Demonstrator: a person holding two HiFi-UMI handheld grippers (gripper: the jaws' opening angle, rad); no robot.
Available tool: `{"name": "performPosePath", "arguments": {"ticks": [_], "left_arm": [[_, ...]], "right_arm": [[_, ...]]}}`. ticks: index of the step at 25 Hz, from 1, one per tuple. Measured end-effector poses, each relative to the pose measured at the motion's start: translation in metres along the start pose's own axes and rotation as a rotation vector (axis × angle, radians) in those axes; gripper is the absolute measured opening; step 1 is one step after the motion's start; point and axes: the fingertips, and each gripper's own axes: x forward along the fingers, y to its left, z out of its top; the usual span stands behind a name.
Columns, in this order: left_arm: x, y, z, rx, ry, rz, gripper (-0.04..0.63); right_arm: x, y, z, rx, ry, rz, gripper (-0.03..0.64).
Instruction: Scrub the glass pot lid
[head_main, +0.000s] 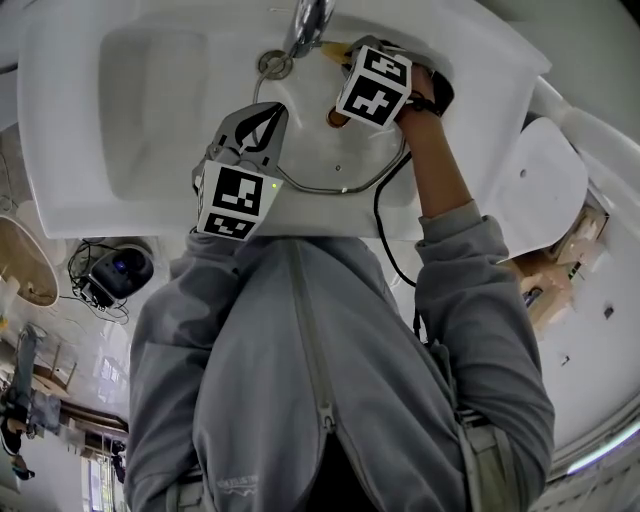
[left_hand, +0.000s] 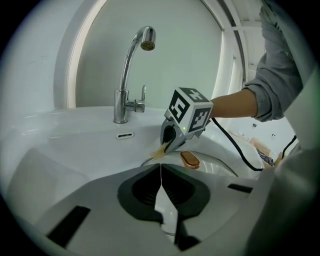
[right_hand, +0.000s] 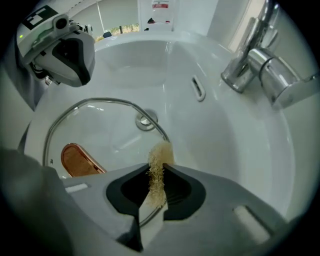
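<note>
Lying flat in the bowl of a white sink (right_hand: 225, 150), the glass pot lid (right_hand: 110, 130) sits just ahead of and below the left gripper (left_hand: 161, 172). That gripper's jaws are pressed together with nothing seen between them.

The lid is clear glass with a thin metal rim (right_hand: 100, 101) and a copper-coloured handle (right_hand: 77, 160). It is probably stiff, fairly heavy, breakable and slippery when wet. The handle or the rim looks like the safest place to hold it.

Further right, the right gripper (right_hand: 157, 172) points down over the lid's far edge and pinches a tan, fibrous scrubber (right_hand: 159, 160), soft and light by its look.

Beyond that gripper stands a chrome tap (right_hand: 260, 60). The basin is smooth, glazed and curved, so the lid could slide. Pale walls surround the sink.
</note>
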Motion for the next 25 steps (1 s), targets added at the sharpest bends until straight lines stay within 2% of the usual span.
{"name": "performPosePath", "arguments": {"ticks": [6,10,14,21,25], "left_arm": [[-0.001,0.003,-0.002,0.012,0.009,0.012,0.006],[-0.005,-0.001,0.001,0.020,-0.003,0.004,0.006],[-0.010,-0.007,0.004,0.028,-0.017,-0.004,0.008],[-0.019,-0.013,-0.004,0.032,-0.029,0.000,0.006],[-0.023,-0.018,-0.005,0.043,-0.032,-0.005,0.006]], "right_arm": [[0.001,0.022,0.003,0.003,0.013,0.159,0.055],[-0.027,0.033,0.007,0.002,-0.006,0.202,0.055],[-0.053,0.053,0.005,-0.023,-0.007,0.176,0.055],[-0.076,0.097,-0.006,-0.031,0.012,0.053,0.055],[-0.079,0.135,-0.001,-0.060,-0.004,0.049,0.055]]}}
